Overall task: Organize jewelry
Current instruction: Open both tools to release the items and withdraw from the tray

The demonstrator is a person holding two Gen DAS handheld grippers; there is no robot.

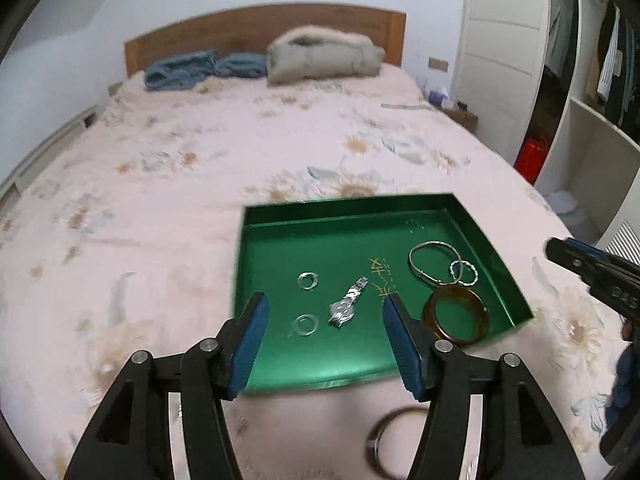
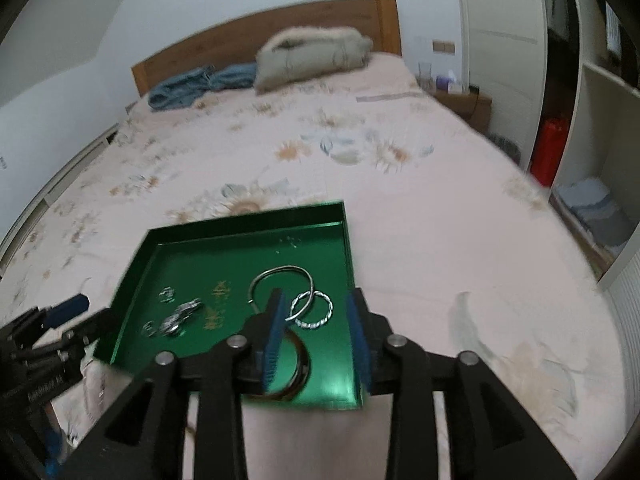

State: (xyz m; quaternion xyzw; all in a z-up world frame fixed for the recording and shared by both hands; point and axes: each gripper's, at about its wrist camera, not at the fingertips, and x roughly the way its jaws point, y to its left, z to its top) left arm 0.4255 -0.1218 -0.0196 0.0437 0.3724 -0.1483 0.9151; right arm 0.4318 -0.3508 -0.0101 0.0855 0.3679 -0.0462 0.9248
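Both the left hand-held gripper (image 1: pixel 324 320) and the right hand-held gripper (image 2: pixel 316 320) hang released and empty above the green tray (image 1: pixel 344 208) on the bed (image 1: pixel 200 160), which holds a watch (image 1: pixel 347 307), rings and bangles. By my reading a drop-off is done; 1 dark bangle (image 1: pixel 390 440) lies on the bed just beside the tray, so the next move calls for reaching down to it.

A green tray (image 1: pixel 496 240) is lying flat on the bed. Inside it, a silver watch (image 1: pixel 347 302) is resting mid-tray, two small rings (image 1: pixel 307 280) lying left of it, and bangles (image 1: pixel 434 258) and an amber bangle (image 1: pixel 456 312) sitting along the tray's right side.
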